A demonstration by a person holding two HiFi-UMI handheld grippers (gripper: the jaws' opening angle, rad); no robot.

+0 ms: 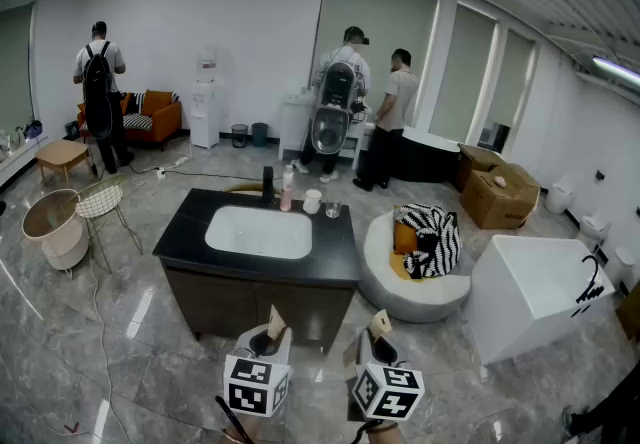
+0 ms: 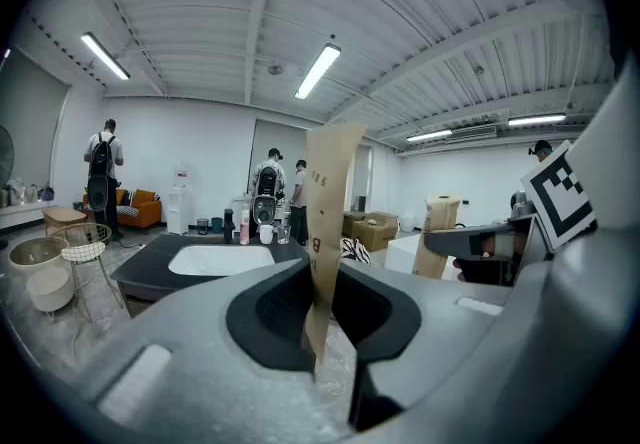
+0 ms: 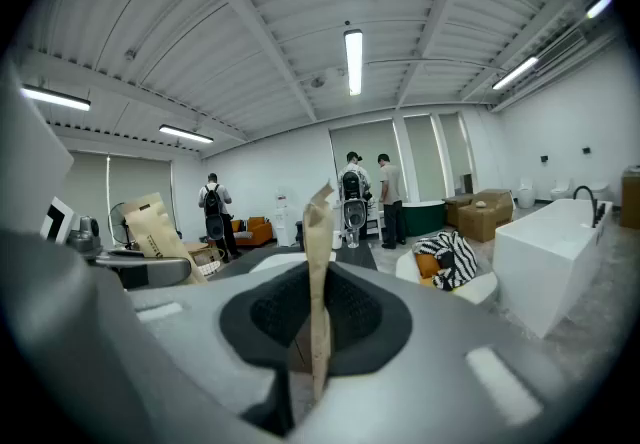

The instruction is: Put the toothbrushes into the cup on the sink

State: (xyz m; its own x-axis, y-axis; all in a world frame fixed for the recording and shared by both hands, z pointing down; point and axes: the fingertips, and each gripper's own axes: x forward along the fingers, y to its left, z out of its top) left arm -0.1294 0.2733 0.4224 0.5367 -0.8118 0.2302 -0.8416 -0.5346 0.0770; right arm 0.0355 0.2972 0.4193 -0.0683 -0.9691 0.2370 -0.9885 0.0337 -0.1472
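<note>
The black sink counter (image 1: 190, 232) with its white basin stands ahead of me on the grey floor. At its back edge are a white cup (image 1: 312, 201), a clear glass (image 1: 332, 209), a pink bottle (image 1: 287, 190) and a black bottle (image 1: 267, 182). My left gripper (image 1: 268, 339) is shut on a flat brown paper toothbrush packet (image 2: 330, 202) that stands upright between its jaws. The right gripper (image 1: 380, 342) is shut on a second brown packet (image 3: 318, 262), also upright. Both grippers hang side by side, short of the counter's front edge. What is inside the packets is hidden.
A round white seat (image 1: 385, 277) with a striped cloth lies right of the counter, and a white bathtub (image 1: 530, 292) beyond it. A basket (image 1: 55, 227) and wire stool (image 1: 100, 202) stand at left. Several people (image 1: 340, 102) stand at the back, near cardboard boxes (image 1: 498, 194).
</note>
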